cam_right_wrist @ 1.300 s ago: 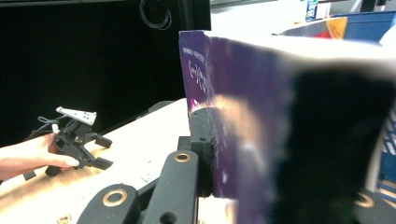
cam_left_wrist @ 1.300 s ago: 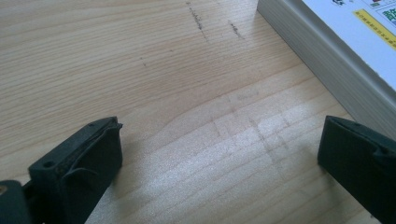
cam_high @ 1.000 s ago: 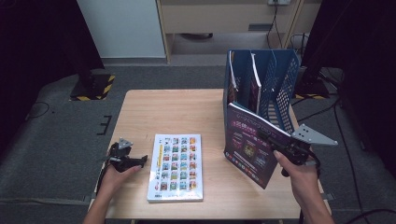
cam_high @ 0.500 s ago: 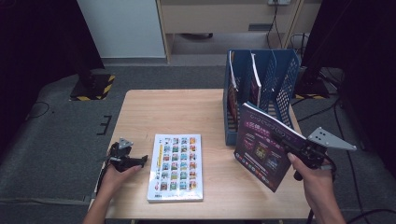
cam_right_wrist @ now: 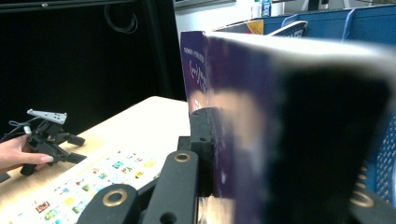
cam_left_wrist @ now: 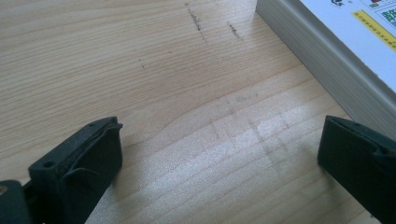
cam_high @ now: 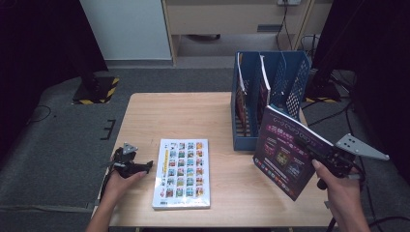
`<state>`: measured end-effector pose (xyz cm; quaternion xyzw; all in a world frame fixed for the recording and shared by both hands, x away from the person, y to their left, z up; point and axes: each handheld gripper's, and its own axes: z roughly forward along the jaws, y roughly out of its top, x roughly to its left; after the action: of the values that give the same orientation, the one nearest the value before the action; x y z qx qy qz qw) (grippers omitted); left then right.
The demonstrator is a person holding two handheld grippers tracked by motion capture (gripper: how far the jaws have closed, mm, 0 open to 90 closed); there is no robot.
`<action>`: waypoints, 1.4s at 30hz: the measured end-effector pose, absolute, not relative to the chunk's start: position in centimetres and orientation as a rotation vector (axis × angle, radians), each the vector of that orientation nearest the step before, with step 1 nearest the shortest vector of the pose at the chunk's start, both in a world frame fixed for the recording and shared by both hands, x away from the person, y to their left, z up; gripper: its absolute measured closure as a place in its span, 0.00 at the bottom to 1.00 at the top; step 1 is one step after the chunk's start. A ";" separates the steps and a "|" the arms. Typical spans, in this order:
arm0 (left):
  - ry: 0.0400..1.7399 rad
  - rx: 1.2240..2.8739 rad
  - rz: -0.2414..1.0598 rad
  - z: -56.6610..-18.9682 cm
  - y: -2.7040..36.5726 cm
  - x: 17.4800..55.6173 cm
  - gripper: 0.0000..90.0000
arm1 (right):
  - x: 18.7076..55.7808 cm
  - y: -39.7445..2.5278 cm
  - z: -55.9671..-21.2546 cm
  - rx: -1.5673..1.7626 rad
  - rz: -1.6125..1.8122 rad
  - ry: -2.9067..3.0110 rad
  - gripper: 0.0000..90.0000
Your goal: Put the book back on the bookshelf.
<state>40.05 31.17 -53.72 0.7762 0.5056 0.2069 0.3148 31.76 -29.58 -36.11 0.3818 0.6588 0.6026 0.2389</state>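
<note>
1. Table (cam_high: 193, 113): pale wood, bearing everything below.
2. File rack (cam_high: 270, 96): blue, upright at the table's far right, with books standing in its slots.
3. Picture book (cam_high: 183, 172): lies flat near the front edge, just beside the left gripper.
4. Purple book (cam_high: 285, 152): held tilted above the table, in front of the file rack.
5. Right gripper (cam_high: 314, 150): clenched on the purple book's edge.
6. Left gripper (cam_high: 145, 166): jaws spread wide, resting on the table, grasping nothing.
</note>
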 end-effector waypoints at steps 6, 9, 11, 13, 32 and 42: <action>1.333 2.045 0.546 -53.7 31.1 40.1 0.00 | 31.4 -30.1 -35.5 1.051 1.655 1.793 0.94; 1.333 2.045 0.546 -53.7 31.1 40.1 0.00 | 31.4 -30.3 -35.3 1.052 1.658 1.791 0.94; 1.333 2.045 0.546 -53.7 31.1 40.1 0.00 | 31.5 -30.3 -35.0 1.059 1.663 1.792 0.94; 1.333 2.045 0.546 -53.7 31.1 40.1 0.00 | 31.6 -30.3 -34.8 1.055 1.670 1.790 0.94; 1.332 2.045 0.546 -53.7 31.1 40.1 0.00 | 33.4 -30.2 -30.5 1.085 1.704 1.761 0.94; 1.332 2.046 0.547 -53.7 31.1 40.1 0.00 | 34.2 -29.8 -28.7 1.085 1.664 1.733 0.94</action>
<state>40.08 31.08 -53.71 0.7762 0.5054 0.2077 0.3146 34.24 -29.84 -28.71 0.3985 0.6365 0.6113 0.2498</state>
